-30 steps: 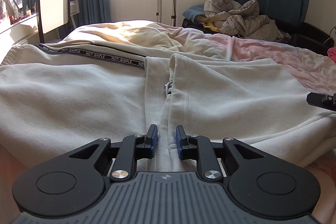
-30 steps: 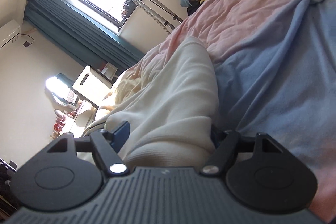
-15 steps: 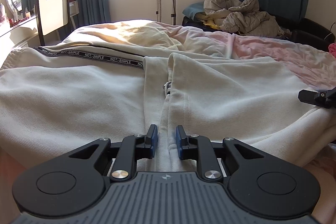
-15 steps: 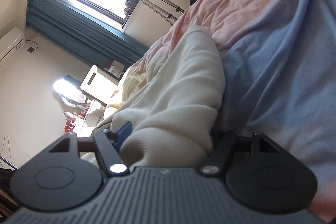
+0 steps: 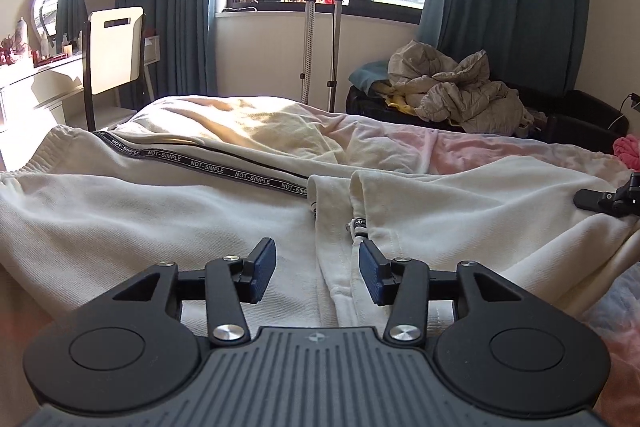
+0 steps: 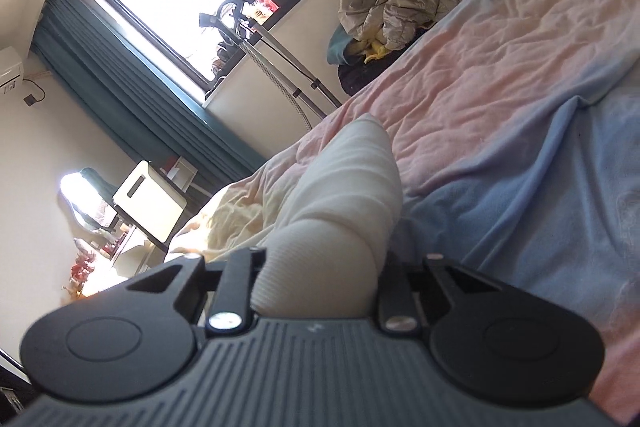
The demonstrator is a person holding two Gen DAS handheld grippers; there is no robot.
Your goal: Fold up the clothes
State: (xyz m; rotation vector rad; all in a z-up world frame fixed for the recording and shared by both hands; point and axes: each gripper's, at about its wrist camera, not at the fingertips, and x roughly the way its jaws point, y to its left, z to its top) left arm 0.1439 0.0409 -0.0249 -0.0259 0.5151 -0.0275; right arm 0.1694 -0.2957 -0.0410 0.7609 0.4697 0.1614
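A cream zip jacket (image 5: 168, 227) with a black "NOT-SIMPLE" band lies spread on the bed. My left gripper (image 5: 316, 271) is open, its blue pads on either side of the zipper hem (image 5: 340, 279), holding nothing. The right gripper's fingertip (image 5: 592, 199) shows at the jacket's right edge. In the right wrist view, my right gripper (image 6: 316, 279) has a thick cream sleeve cuff (image 6: 320, 267) bunched between its fingers; the fingertips are hidden by the cloth, and the fingers stand wide around it.
The bed has a pink and blue sheet (image 6: 520, 155) and a yellow blanket (image 5: 260, 123). A crumpled beige coat (image 5: 452, 91) lies beyond the bed. A steamer stand (image 5: 320, 27), a chair (image 5: 116, 51) and a dresser (image 5: 32, 75) stand near the window.
My left gripper has opened from nearly shut on the zipper hem and lifted a little. The right gripper has tilted, with the cuff still between its fingers.
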